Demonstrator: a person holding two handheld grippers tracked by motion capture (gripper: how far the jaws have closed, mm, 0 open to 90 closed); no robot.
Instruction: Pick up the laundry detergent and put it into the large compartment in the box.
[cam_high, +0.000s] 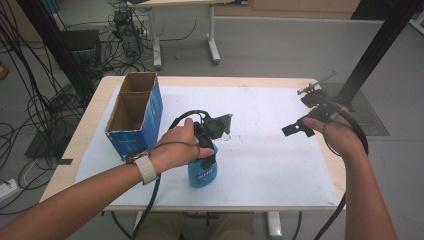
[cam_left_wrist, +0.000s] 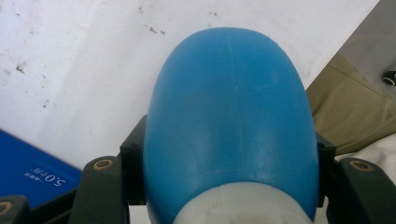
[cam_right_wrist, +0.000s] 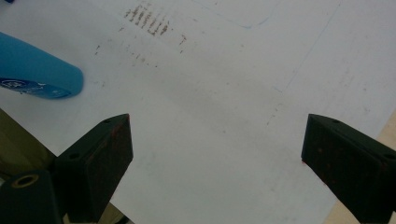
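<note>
A blue plastic bottle (cam_high: 202, 173) stands upright on the white sheet (cam_high: 270, 165), left of centre near the front. My left gripper (cam_high: 206, 134) comes down over its top and is shut on it. In the left gripper view the bottle (cam_left_wrist: 231, 116) sits between the two black jaws, which press on its sides just above its white neck (cam_left_wrist: 243, 207). My right gripper (cam_high: 296, 129) hovers over the sheet at the right, open with nothing between its jaws. The right gripper view shows my right gripper (cam_right_wrist: 219, 144) spread wide above bare sheet, with the bottle (cam_right_wrist: 37, 72) at the far left.
An open blue cardboard box (cam_high: 135, 115) with two compartments stands at the table's left, close to the left hand; its blue side (cam_left_wrist: 32, 172) also shows beside the left jaw. The wooden table edge (cam_high: 220, 80) runs behind. Cables and black frame posts surround the table.
</note>
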